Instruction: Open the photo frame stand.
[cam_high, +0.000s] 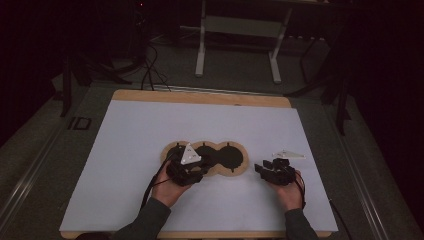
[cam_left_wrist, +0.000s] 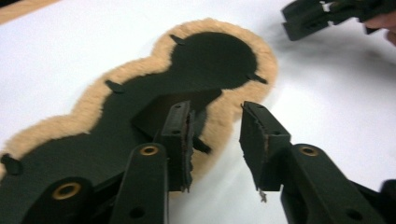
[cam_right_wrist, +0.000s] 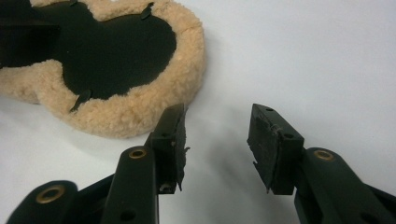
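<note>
A three-lobed black pad with a tan fleece rim lies flat on the white sheet. My left gripper is over the pad's near left part. In the left gripper view its jaws stand apart above the fleece edge, with nothing between them. My right gripper rests just to the right of the pad. In the right gripper view it is open over bare sheet, and the pad's fleece rim lies to its left. It also appears far off in the left gripper view.
The white sheet covers a wooden tabletop whose edge shows at the back. Beyond the table stand a metal frame's legs and cables on a dark floor. Bare sheet extends to the left, right and back of the pad.
</note>
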